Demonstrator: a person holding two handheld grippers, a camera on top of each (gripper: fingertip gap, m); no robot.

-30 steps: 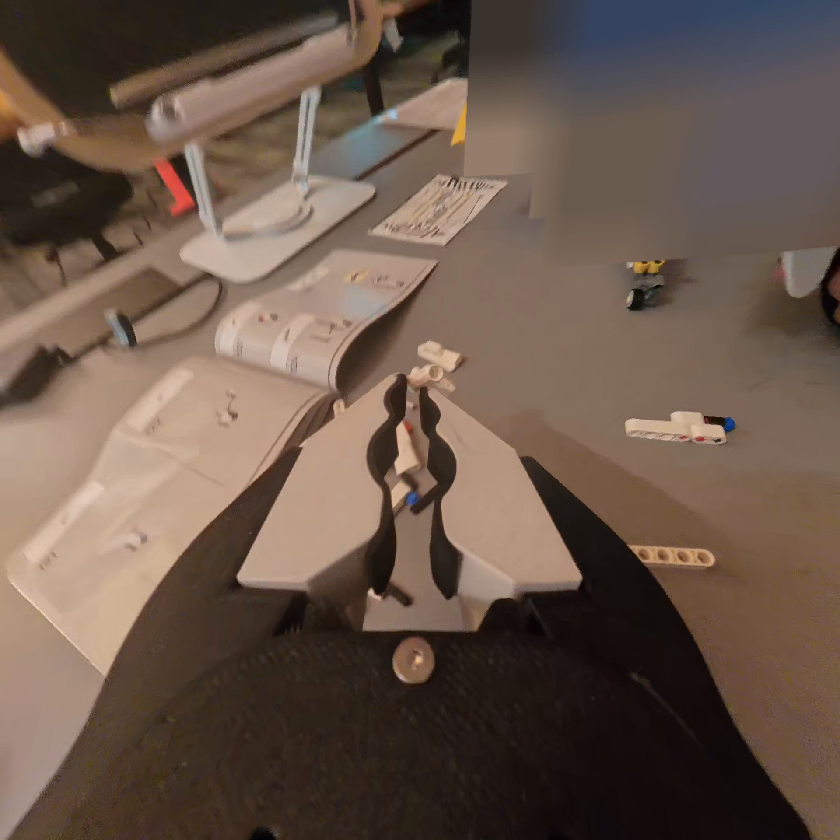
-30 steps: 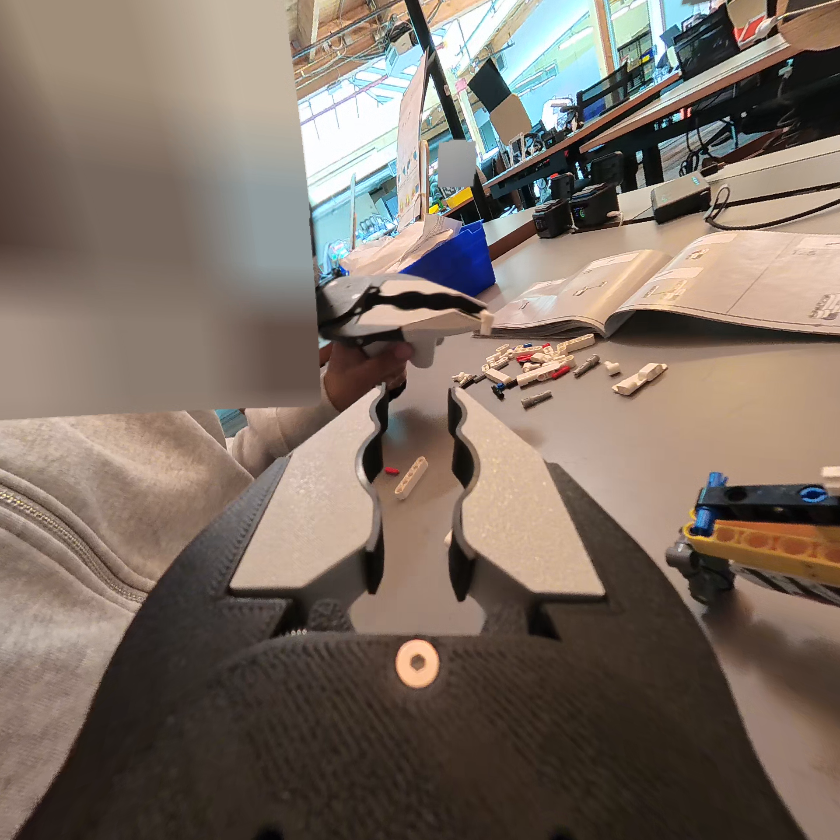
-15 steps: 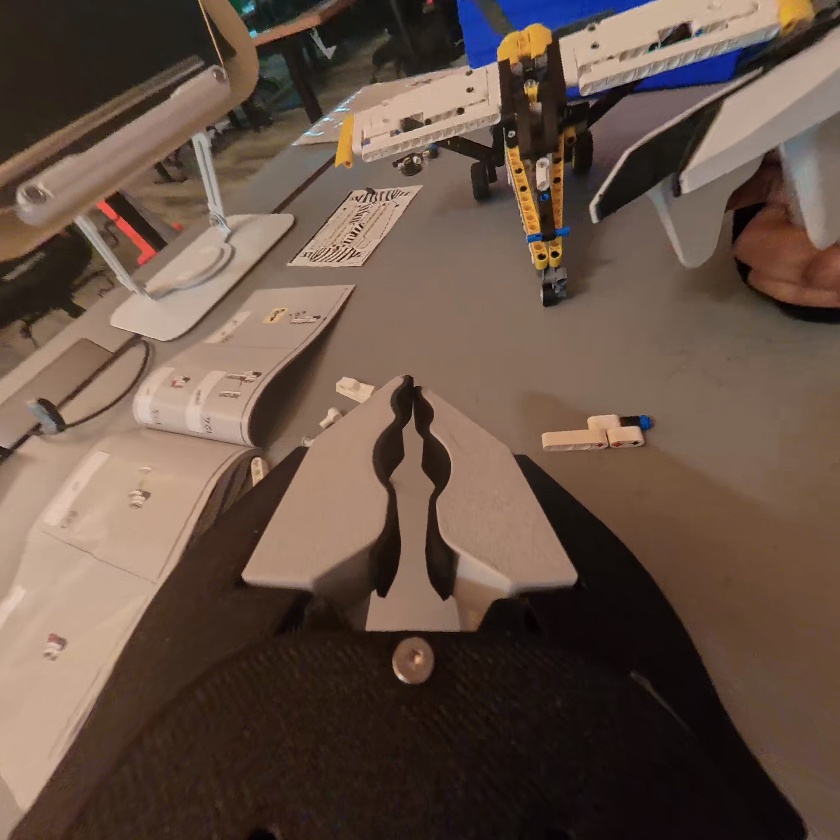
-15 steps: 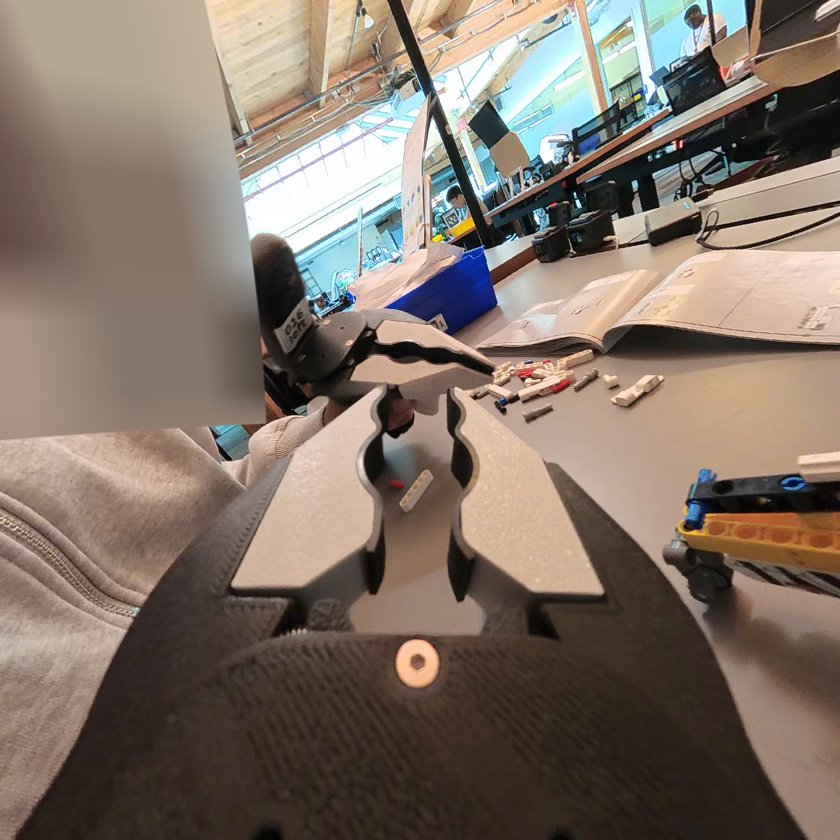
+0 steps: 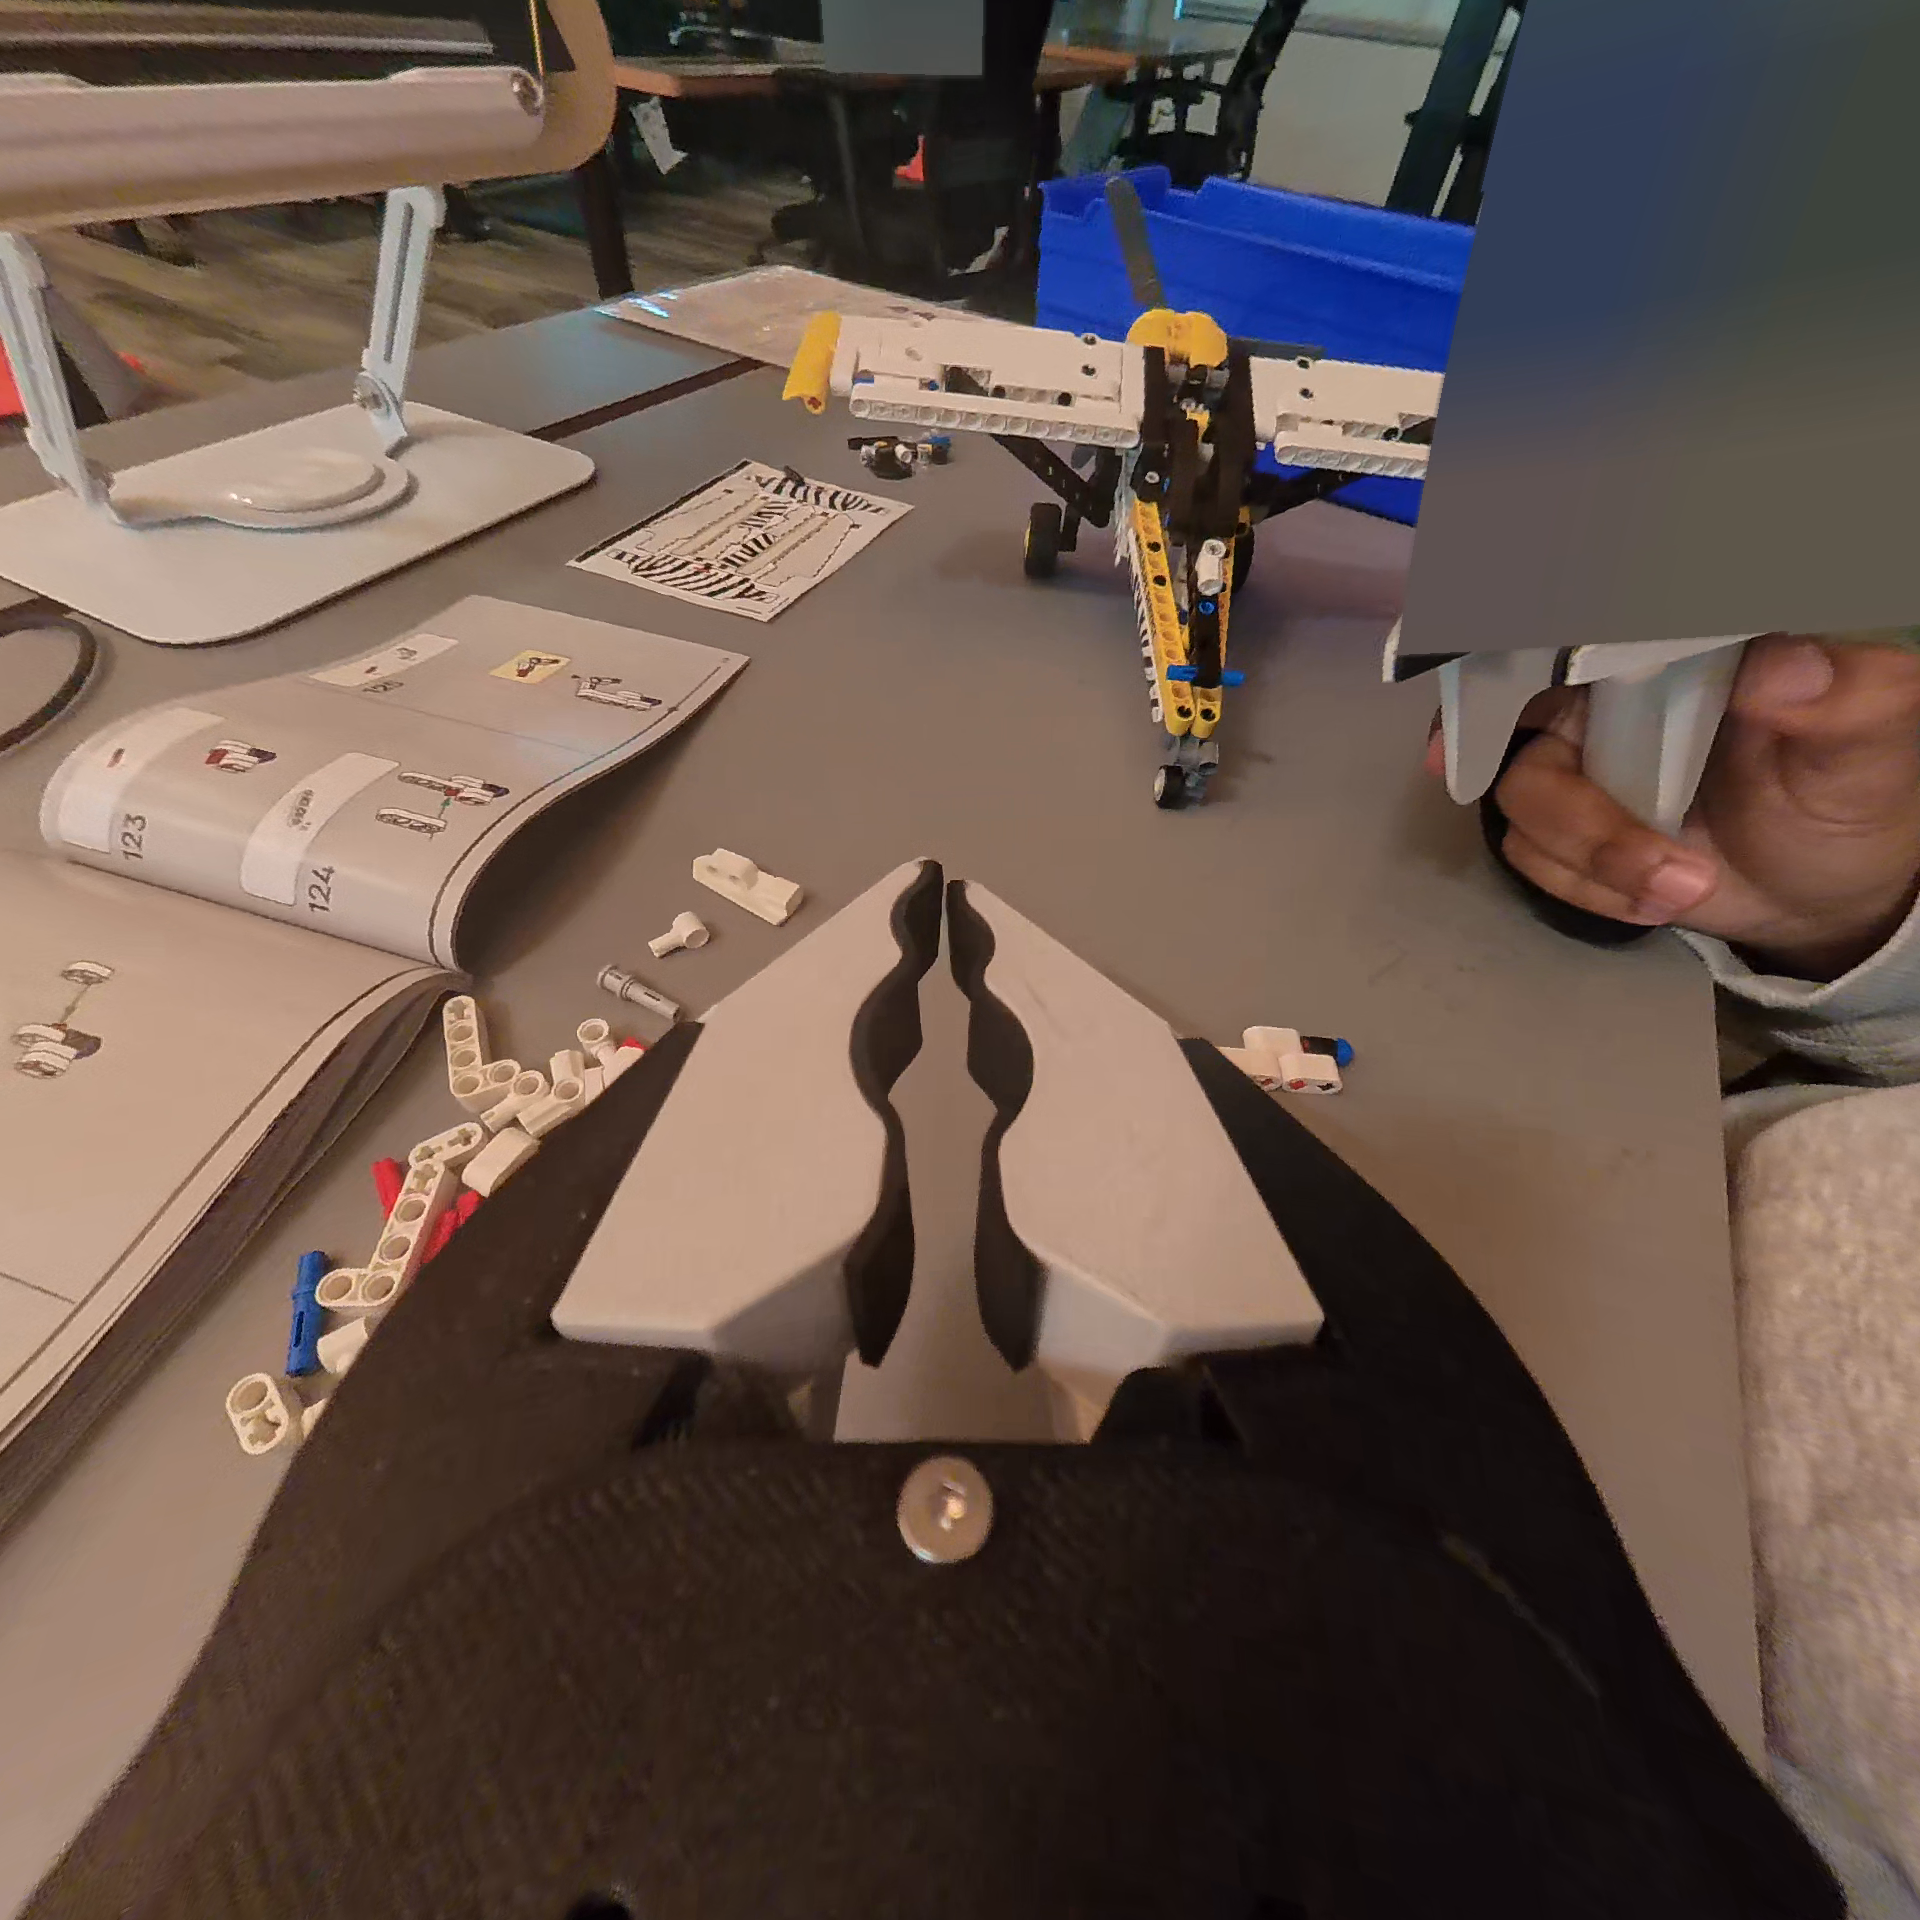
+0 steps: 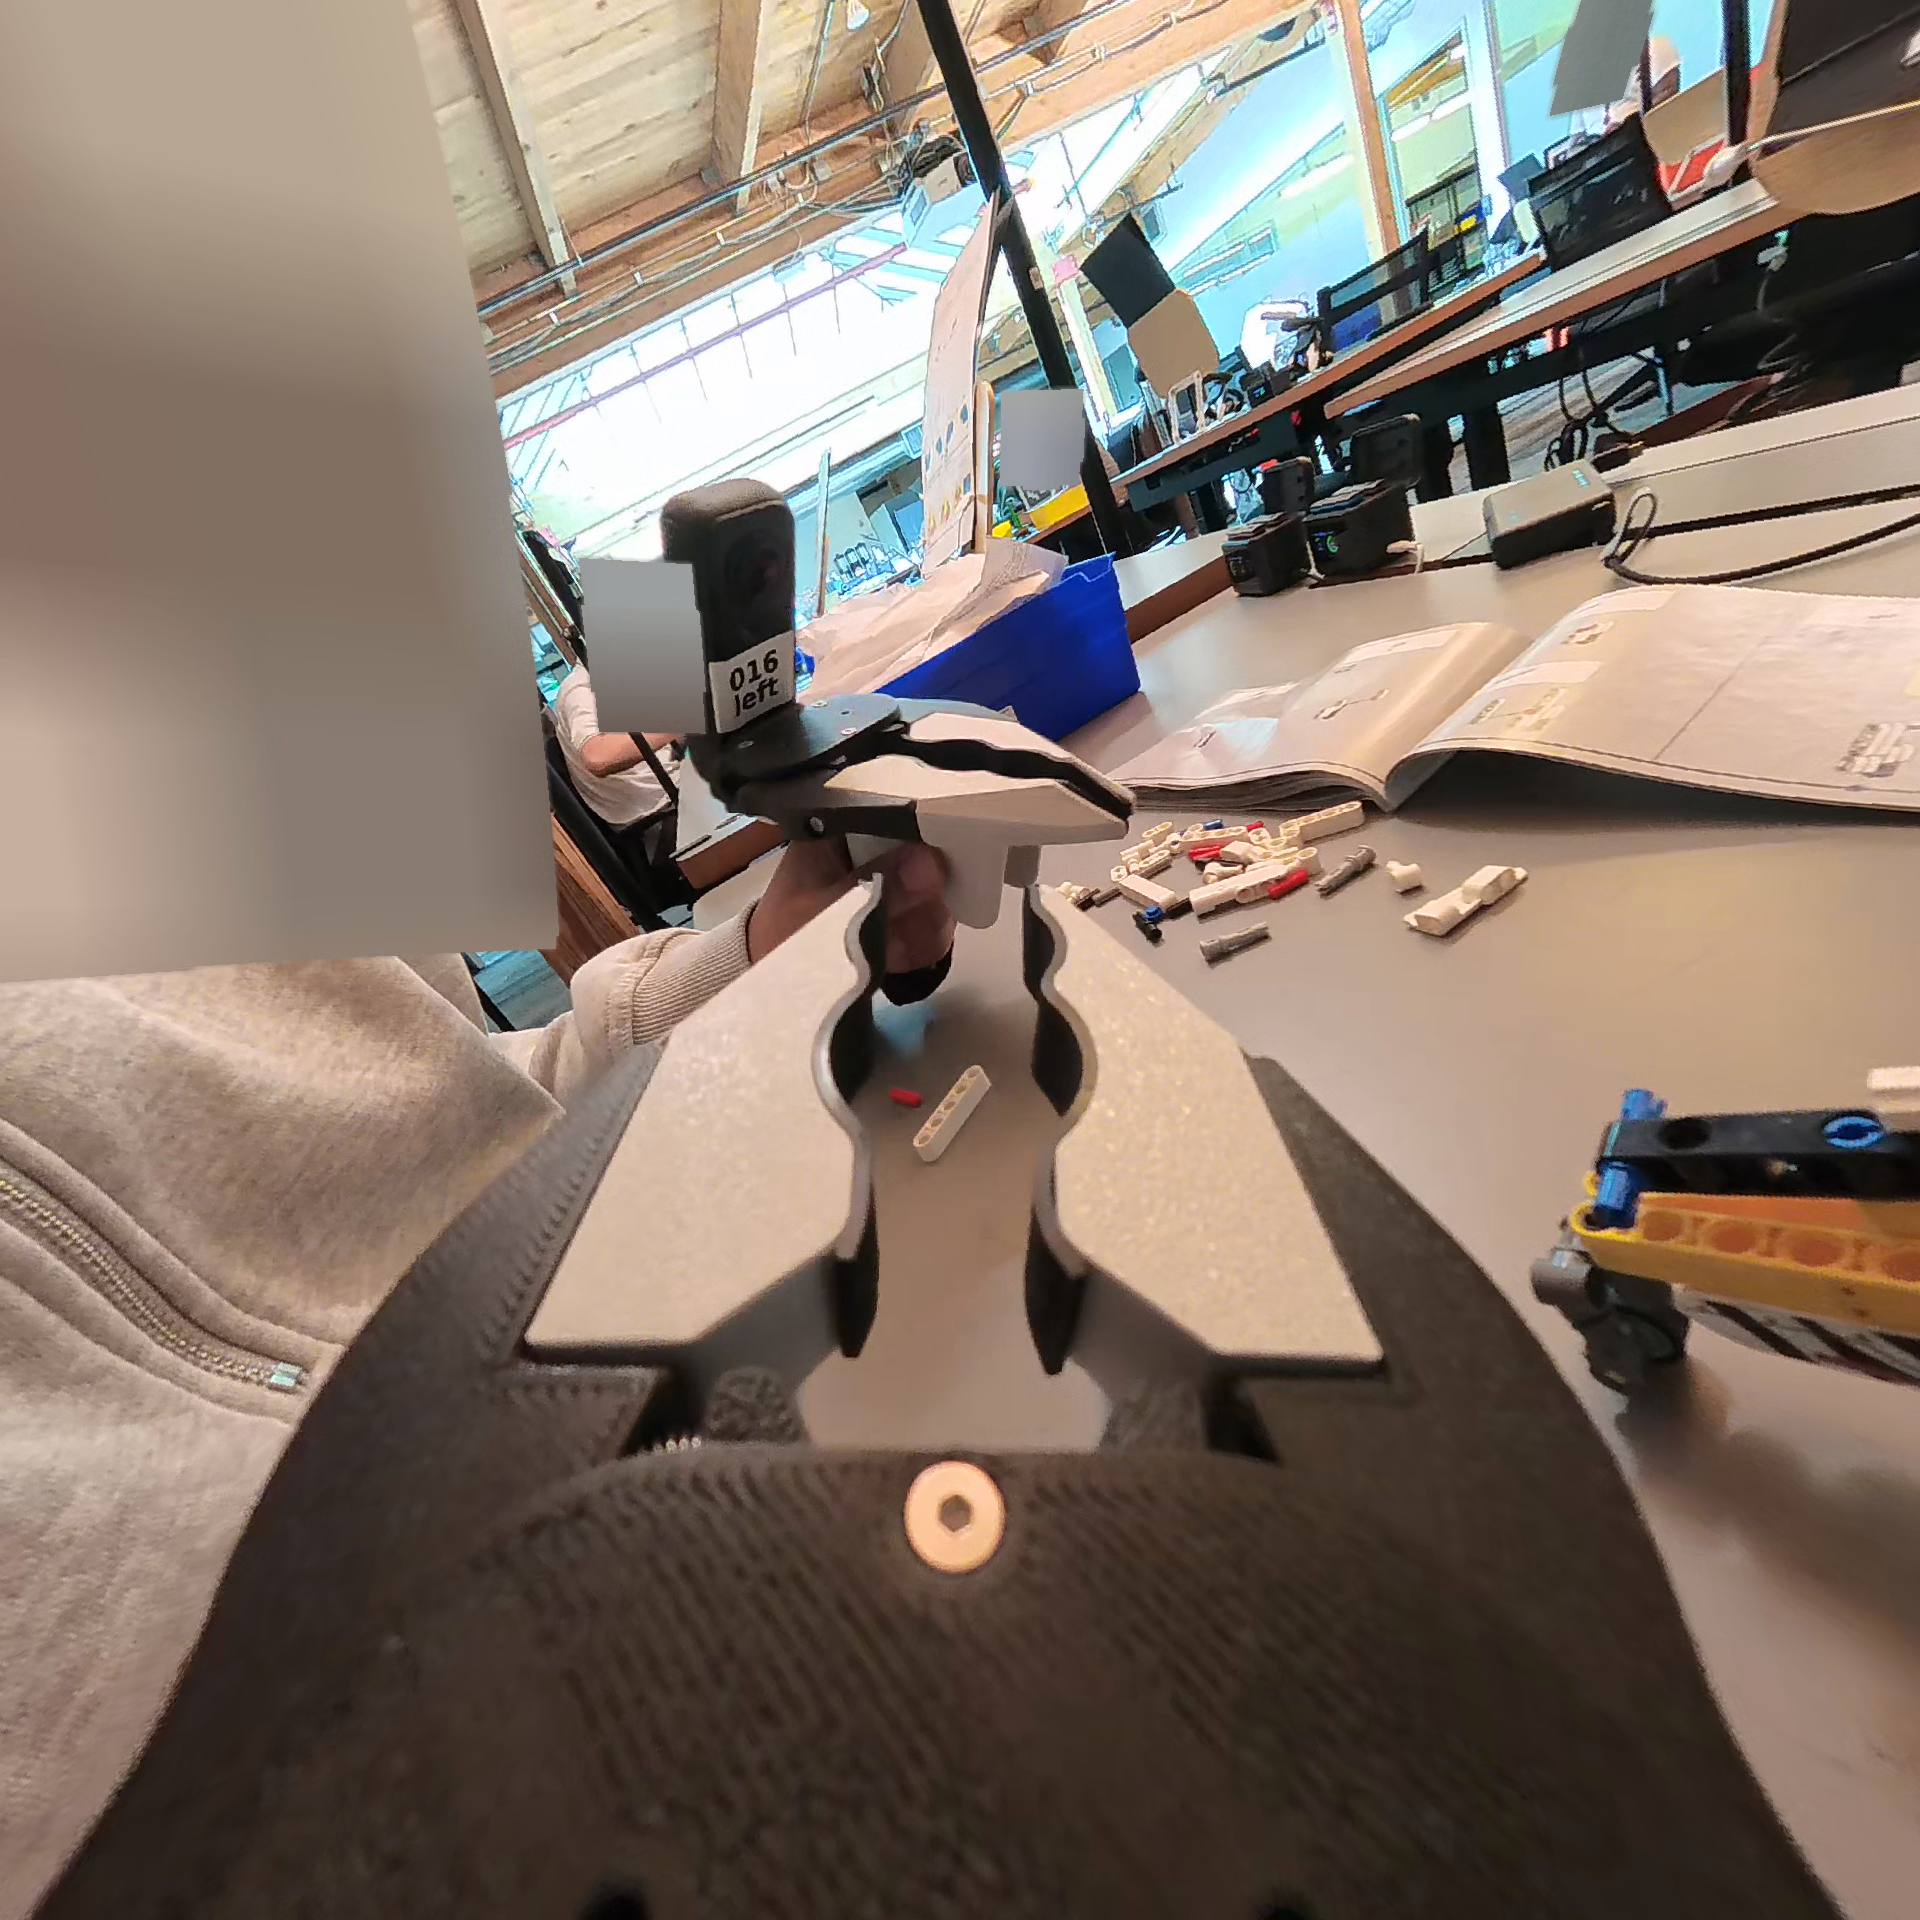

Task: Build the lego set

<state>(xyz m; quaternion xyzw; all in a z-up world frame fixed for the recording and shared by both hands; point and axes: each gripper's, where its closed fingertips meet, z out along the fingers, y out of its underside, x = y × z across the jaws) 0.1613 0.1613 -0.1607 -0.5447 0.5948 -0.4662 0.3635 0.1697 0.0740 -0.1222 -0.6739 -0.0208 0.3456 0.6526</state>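
Observation:
A yellow, black and white lego plane [image 5: 1174,468] stands on the grey table [image 5: 987,727] ahead of my left gripper [image 5: 943,883], which is shut and empty above the table. Loose white, red and blue pieces [image 5: 468,1122] lie to its left, and a small white assembly with a blue pin [image 5: 1294,1060] lies to its right. My right gripper [image 6: 956,904] is open and empty. A white beam [image 6: 951,1112] and a red pin [image 6: 904,1094] lie on the table between its fingers. The left gripper also shows in the right wrist view [image 6: 987,790], over the loose pieces [image 6: 1226,862]. The plane's tail [image 6: 1766,1236] is at the right.
An open instruction booklet [image 5: 260,831] lies at the left, with a sticker sheet [image 5: 738,540] and a laptop stand [image 5: 291,499] beyond it. A blue bin [image 5: 1247,249] stands behind the plane. A hand holds the right gripper's handle [image 5: 1621,727] at the right. One gripper's finger ends stand about 10 cm off the other's. Between my right fingertips and the plane's tail [image 6: 1766,1236] there is roughly 11 cm.
My left gripper has lifted and drawn back from the loose pieces and tilted up, so the plane is now in view. The right gripper has stayed open and hardly moved.

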